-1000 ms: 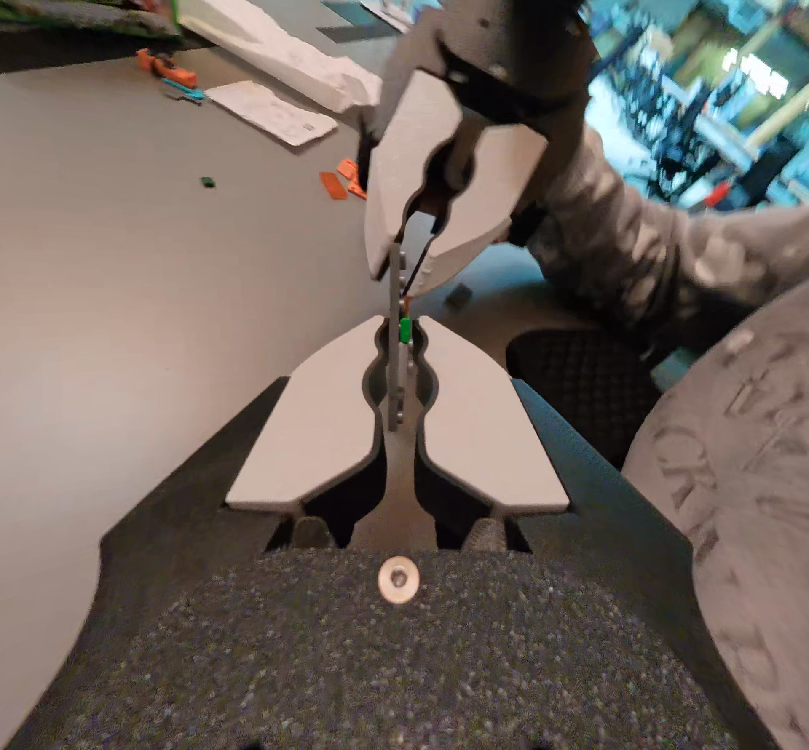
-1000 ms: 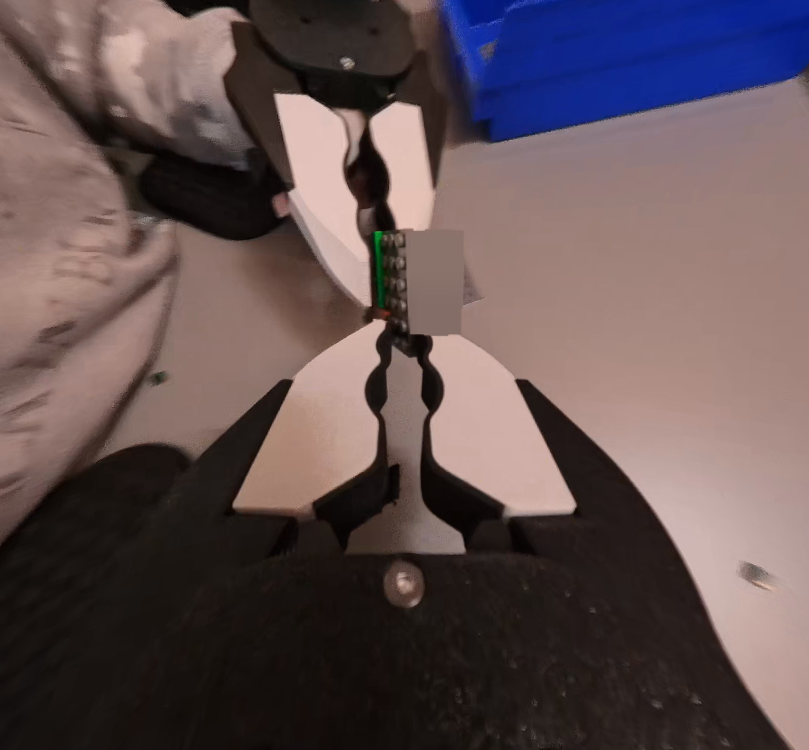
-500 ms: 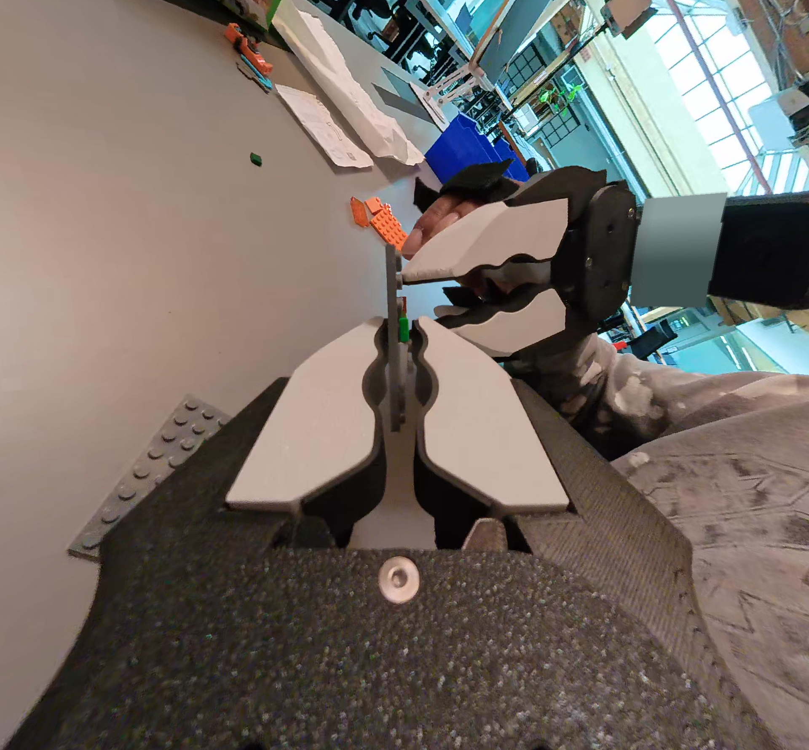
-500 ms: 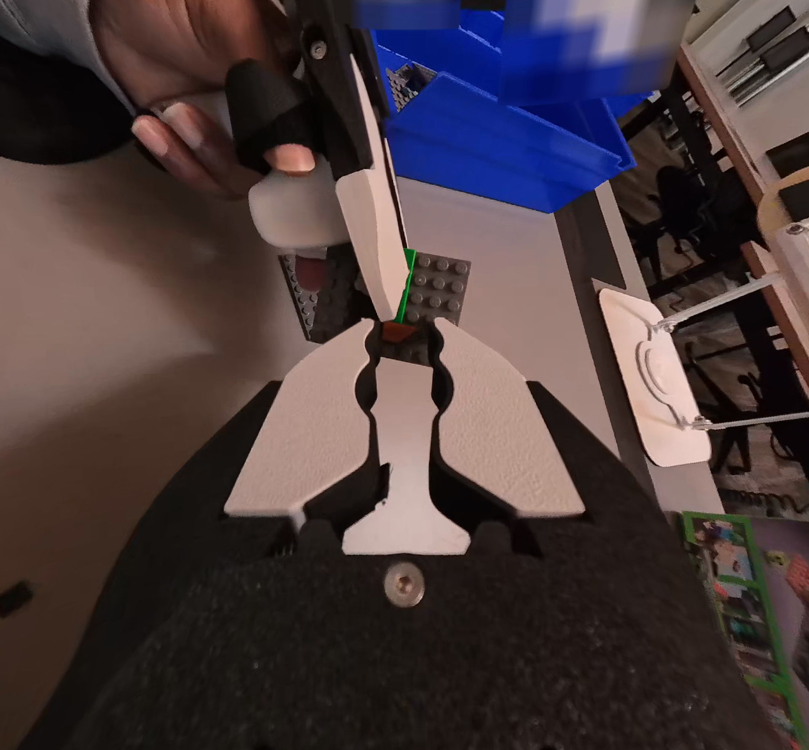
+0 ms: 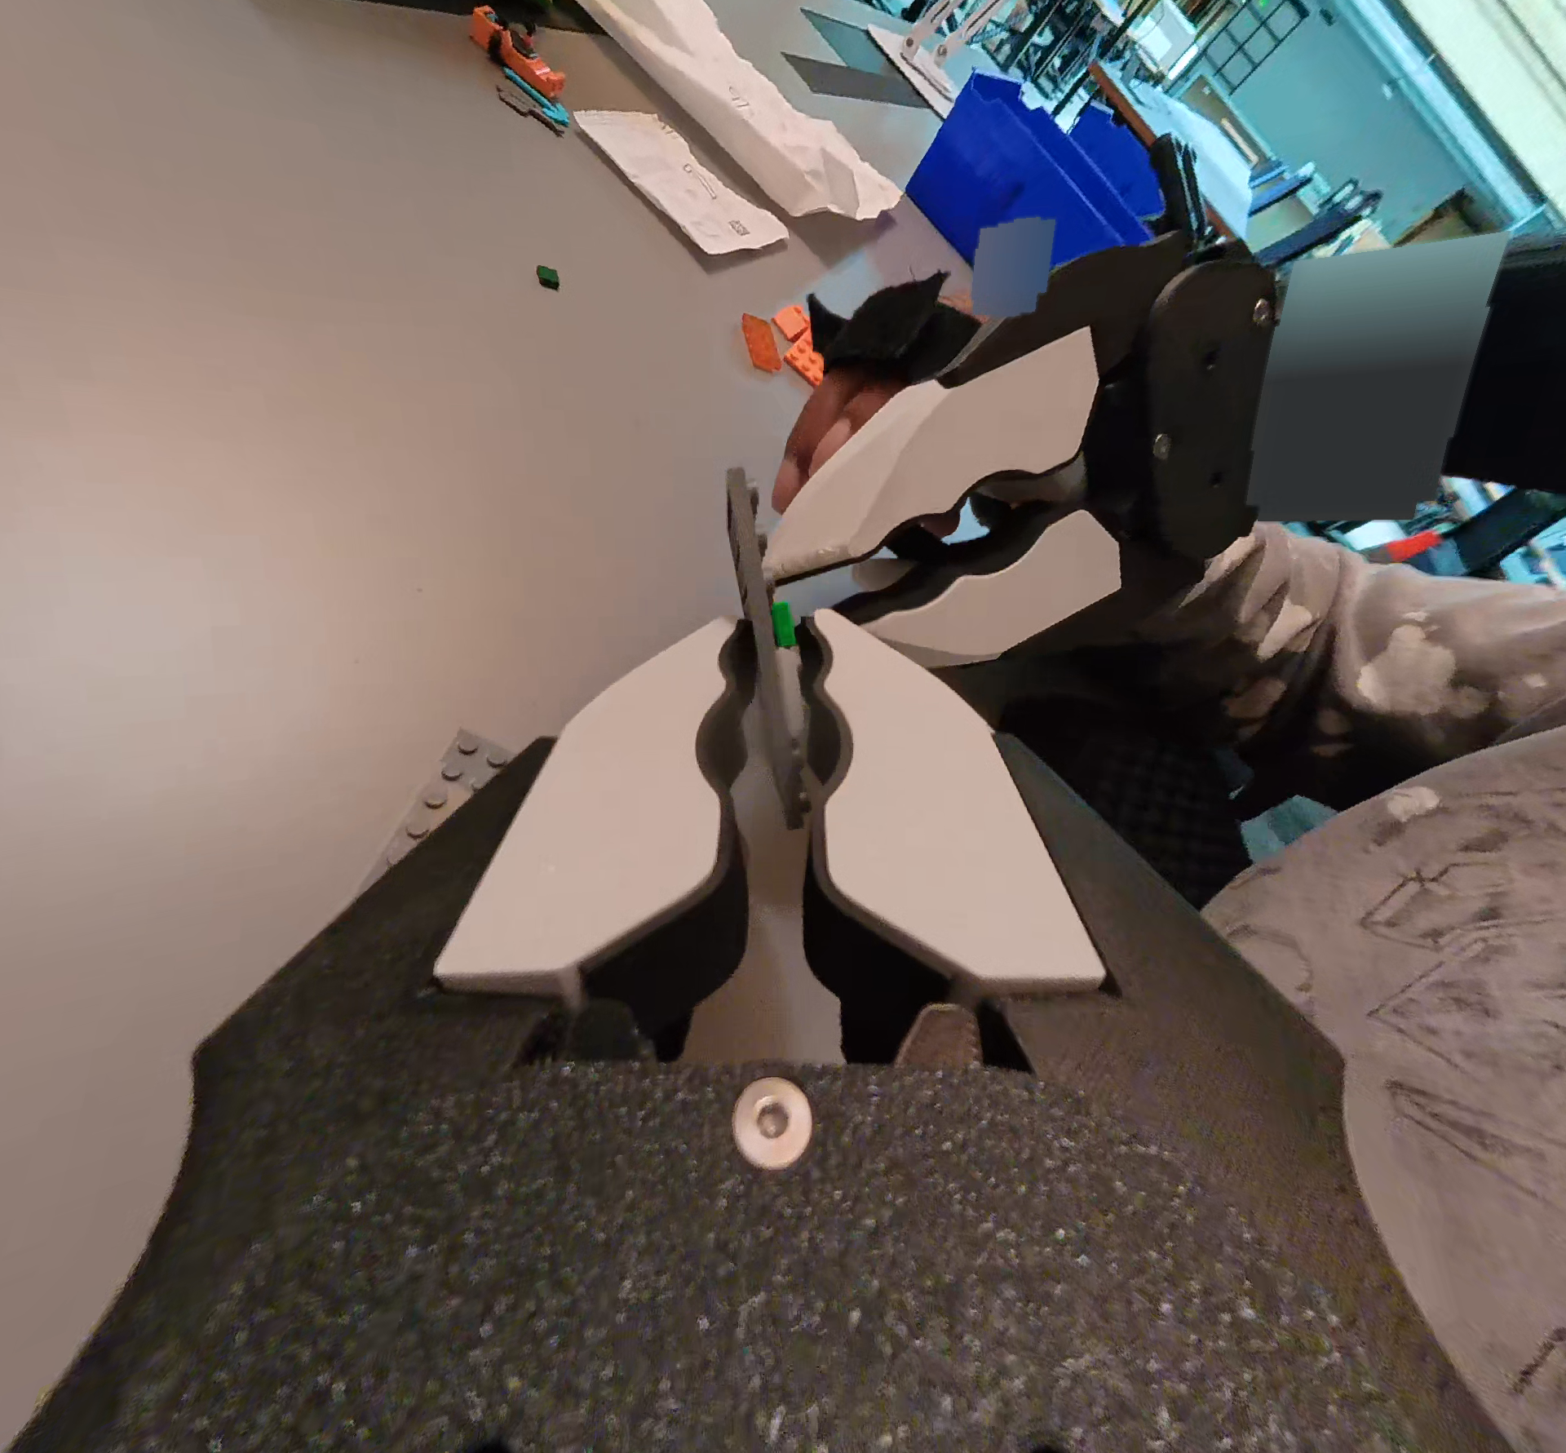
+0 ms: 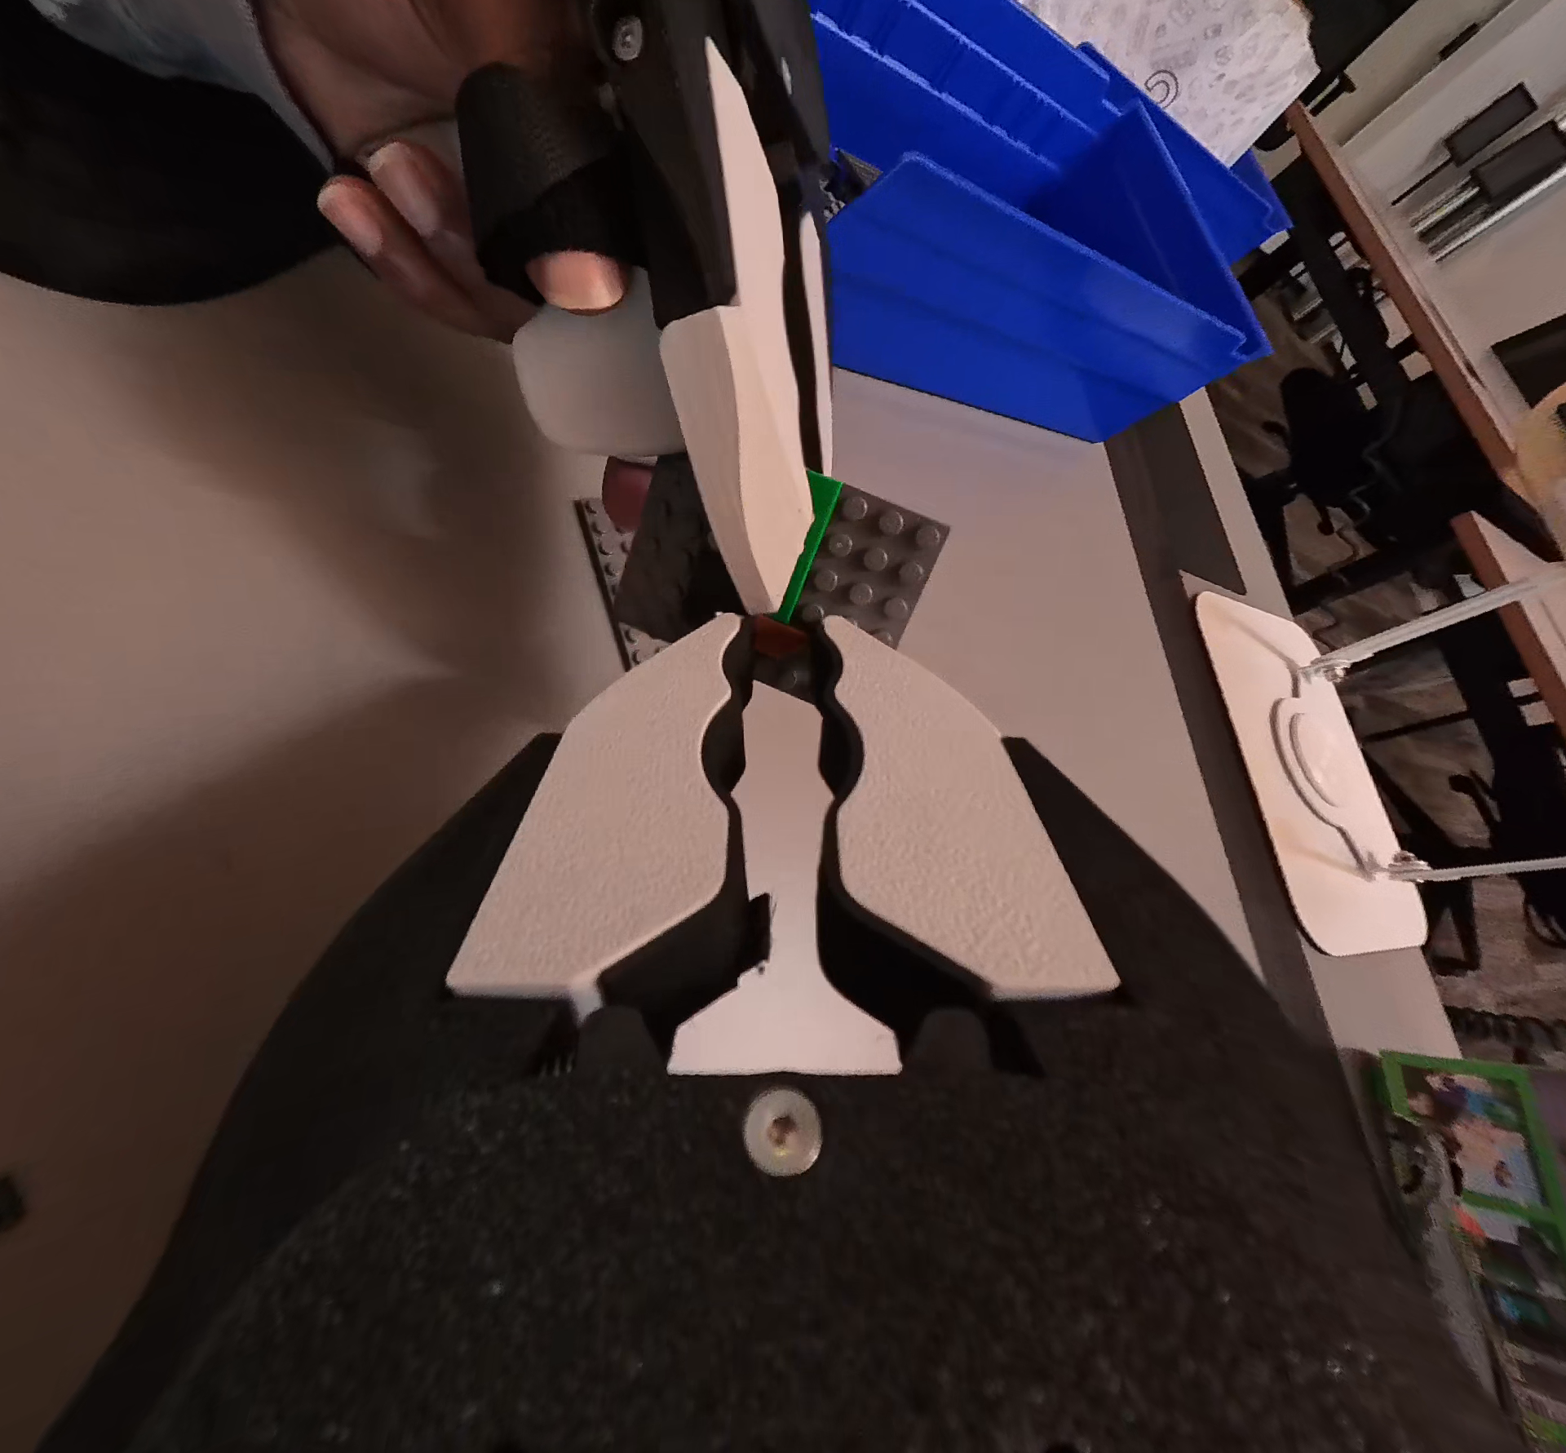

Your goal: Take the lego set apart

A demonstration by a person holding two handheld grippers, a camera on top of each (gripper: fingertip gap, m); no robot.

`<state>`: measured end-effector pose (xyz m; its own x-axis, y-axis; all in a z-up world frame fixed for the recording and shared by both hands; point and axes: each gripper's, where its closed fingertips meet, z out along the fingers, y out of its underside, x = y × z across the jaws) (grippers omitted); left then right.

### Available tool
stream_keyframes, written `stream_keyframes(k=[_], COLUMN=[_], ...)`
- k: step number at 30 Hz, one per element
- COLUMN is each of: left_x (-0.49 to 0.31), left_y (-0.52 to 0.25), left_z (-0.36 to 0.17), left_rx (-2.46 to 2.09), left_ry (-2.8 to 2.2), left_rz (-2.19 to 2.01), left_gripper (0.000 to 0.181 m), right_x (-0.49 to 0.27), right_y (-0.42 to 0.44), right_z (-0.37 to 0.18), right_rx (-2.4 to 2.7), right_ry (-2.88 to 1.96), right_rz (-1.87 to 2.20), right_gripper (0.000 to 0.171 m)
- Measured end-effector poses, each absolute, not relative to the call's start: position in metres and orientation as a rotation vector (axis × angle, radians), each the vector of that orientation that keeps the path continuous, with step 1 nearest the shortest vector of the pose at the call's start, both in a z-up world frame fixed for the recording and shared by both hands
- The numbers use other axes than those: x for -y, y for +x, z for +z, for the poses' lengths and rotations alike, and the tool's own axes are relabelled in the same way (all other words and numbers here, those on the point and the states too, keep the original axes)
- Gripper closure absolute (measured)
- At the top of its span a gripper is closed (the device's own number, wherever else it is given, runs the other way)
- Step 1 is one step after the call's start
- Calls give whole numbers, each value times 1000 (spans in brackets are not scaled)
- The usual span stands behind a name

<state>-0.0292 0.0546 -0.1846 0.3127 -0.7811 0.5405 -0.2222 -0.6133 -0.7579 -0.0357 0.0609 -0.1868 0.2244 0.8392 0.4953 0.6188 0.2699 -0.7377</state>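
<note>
The left gripper (image 5: 773, 637), with smooth pale-grey, wavy-edged fingers on a black grainy body, is clamped on a thin dark-grey studded plastic plate (image 5: 767, 666) held edge-on and upright above the matte grey table (image 5: 297, 437). A small bright-green brick (image 5: 783, 622) sits on the plate's right face, just at the left gripper's fingertips.

In the right wrist view, the right gripper (image 6: 784, 632), of the same build, is closed to a narrow gap, its tips pinching a small brown piece (image 6: 778, 637) at the near edge of the plate (image 6: 873, 565), beside a green strip (image 6: 809, 556). In the left wrist view, the right gripper (image 5: 775, 569) comes in from the right, its upper finger tip touching the plate above the green brick.

A light-grey studded flat plate (image 5: 449, 785) lies on the table at near left, partly hidden by the gripper body. Flat orange pieces (image 5: 780, 344) lie farther off, a tiny dark-green piece (image 5: 548, 276) well apart to their left. Crumpled white paper sheets (image 5: 720, 107) and blue plastic bins (image 5: 1017, 175) stand at the far side. The table's left half offers broad bare surface.
</note>
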Motion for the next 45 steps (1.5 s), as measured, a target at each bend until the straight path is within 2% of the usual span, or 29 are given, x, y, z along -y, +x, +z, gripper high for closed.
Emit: stream_keyframes(k=[6, 14, 18, 20, 24, 30, 45], left_x=[-56, -74, -74, -74, -76, -80, -82], left_y=[-28, -31, -33, -33, -33, -35, -35], left_z=[-185, -178, -174, -174, -170, -168, -175], left_rx=[-863, -718, -696, -688, -646, -530, -541], left_ry=[-2016, -1980, -1963, -1962, -1958, -1970, -1980], left_rz=[-1339, -1388, -1404, -1406, -1413, -1472, -1463], left_gripper=[172, 172, 172, 172, 172, 172, 172], right_x=[-62, -45, -61, -63, -66, -74, -75], right_y=[-34, -43, -35, -36, -40, -42, -43], right_z=[-184, -182, -170, -173, -183, -180, -186], right_rx=[1433, 1430, 1343, 1356, 1371, 1256, 1242], right_ry=[-1427, -1449, -1457, -1458, -1485, -1557, -1576], right_rz=[280, 501, 432, 385, 283, 277, 152], right_gripper=[171, 171, 171, 161, 154, 160, 159])
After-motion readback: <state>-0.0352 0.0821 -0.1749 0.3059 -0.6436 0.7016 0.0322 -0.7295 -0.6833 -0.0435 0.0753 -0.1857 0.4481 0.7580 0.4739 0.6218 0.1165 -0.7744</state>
